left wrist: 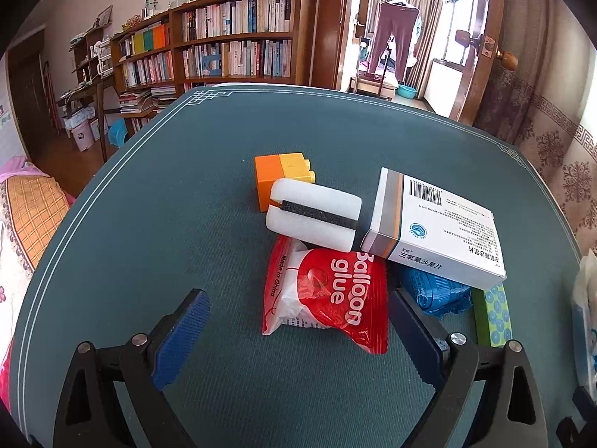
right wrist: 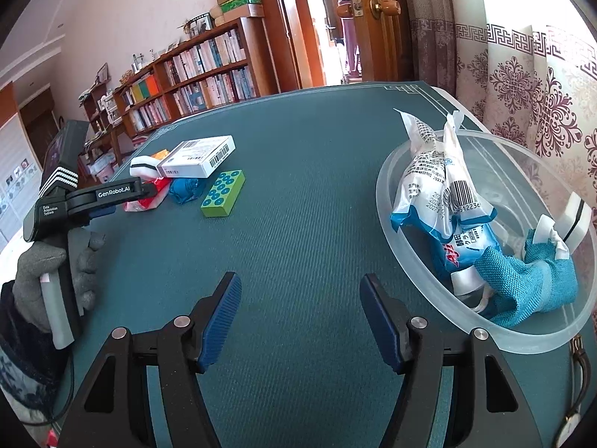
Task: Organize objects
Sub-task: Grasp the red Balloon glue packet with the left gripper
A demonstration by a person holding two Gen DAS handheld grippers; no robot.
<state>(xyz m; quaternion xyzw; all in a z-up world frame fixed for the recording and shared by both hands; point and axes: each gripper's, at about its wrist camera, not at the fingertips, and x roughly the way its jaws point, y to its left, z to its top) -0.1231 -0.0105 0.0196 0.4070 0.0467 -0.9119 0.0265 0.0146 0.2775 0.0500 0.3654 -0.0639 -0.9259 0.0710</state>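
Observation:
In the left wrist view my left gripper [left wrist: 298, 310] is open, its blue pads either side of a red "Balloon glue" packet [left wrist: 324, 291] lying on the green mat. Behind the packet lie a white foam block [left wrist: 317, 216], an orange-yellow toy brick [left wrist: 278, 177], a white medicine box [left wrist: 436, 224], a blue bundle [left wrist: 433, 291] and a green dotted block [left wrist: 494, 317]. In the right wrist view my right gripper [right wrist: 298, 306] is open and empty over bare mat. A clear plastic bowl [right wrist: 406, 261] to its right holds blue-white packets [right wrist: 440, 186] and a teal cloth pouch [right wrist: 522, 283].
The table is covered by a dark green mat [left wrist: 186, 205]. The same pile [right wrist: 186, 175] shows far left in the right wrist view, with the left gripper [right wrist: 149, 190] at it. A bookshelf [left wrist: 224, 44] and a wooden door [left wrist: 477, 37] stand behind the table. A curtain [right wrist: 522, 93] hangs on the right.

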